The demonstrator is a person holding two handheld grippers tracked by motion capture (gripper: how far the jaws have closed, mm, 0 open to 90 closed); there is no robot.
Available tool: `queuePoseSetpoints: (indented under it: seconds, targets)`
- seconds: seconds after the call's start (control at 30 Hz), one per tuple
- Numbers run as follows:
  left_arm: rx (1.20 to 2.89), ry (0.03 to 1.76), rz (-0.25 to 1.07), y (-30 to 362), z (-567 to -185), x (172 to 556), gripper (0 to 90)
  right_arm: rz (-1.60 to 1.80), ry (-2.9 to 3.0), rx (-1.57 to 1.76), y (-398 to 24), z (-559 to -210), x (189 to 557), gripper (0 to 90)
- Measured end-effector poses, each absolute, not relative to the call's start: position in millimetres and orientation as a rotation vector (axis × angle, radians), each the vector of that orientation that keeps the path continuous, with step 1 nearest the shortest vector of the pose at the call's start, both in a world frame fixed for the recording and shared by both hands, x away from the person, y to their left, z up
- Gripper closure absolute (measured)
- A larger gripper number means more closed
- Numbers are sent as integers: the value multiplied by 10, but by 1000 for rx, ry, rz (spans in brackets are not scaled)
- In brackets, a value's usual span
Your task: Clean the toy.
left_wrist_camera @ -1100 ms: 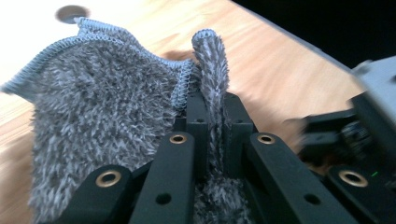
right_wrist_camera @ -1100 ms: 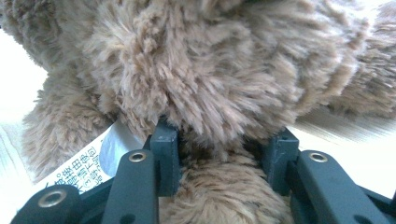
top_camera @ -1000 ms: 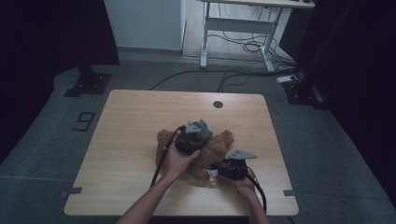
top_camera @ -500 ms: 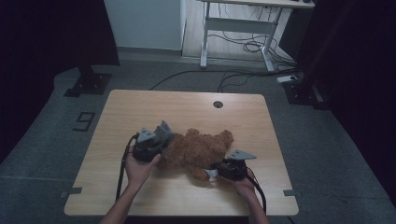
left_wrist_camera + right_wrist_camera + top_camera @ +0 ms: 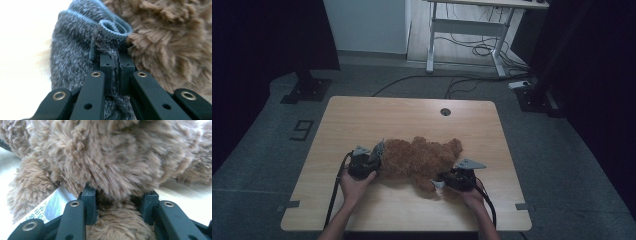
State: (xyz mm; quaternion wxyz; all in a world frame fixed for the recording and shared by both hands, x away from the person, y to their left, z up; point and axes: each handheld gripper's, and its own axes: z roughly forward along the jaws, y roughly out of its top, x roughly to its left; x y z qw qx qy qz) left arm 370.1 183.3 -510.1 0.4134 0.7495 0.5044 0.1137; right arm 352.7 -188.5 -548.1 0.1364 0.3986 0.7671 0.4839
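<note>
At lower centre of the high view, the right gripper (image 5: pixel 443 183) is clamping the brown plush bear (image 5: pixel 422 159) lying mid-table (image 5: pixel 362 115). The left gripper (image 5: pixel 378 161), having swung from atop the bear to its left end, is pinching the grey knit sleeve (image 5: pixel 75 60) nearly shut.

Dim high view, overexposed close-ups

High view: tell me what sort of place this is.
Probably a lab or studio set up for recording. A lone wooden table stands on grey carpet, dark curtains hang at both sides, and loose cables run under a height-adjustable desk behind.
</note>
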Motion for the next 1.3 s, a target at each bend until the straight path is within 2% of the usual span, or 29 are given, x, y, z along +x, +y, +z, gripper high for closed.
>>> queuePoseSetpoints:
  seconds: [0.13,0.23,0.37,0.5,0.7,0.9,0.97,1.2,1.3]
  targets:
    - [1822,1252,267,1894,-4941,3767,835,1383,2220,1147,-1884,-5471,3619,585]
    - [1806,1199,302,1869,-4714,3815,833,1373,2221,1126,-1900,-5466,3666,583]
    - [1824,1143,349,1693,-4415,3977,830,1367,2216,1115,-1931,-5465,3703,582]
    - [1842,1095,321,1404,-4224,4194,828,1368,2210,1114,-1956,-5468,3728,582]
    - [1968,1082,175,966,-4419,4417,818,1372,2198,1135,-1965,-5473,3726,580]
    - [1972,1076,160,1006,-4580,4324,829,1361,2204,1130,-1960,-5474,3705,560]
    - [1966,1069,165,1033,-4632,4253,832,1349,2211,1121,-1947,-5463,3688,520]
    - [1963,1002,214,1080,-4731,3965,837,1361,2257,1134,-1974,-5394,3563,285]
    - [1950,985,217,1101,-4767,3883,838,1412,2204,1119,-2053,-5313,3467,244]
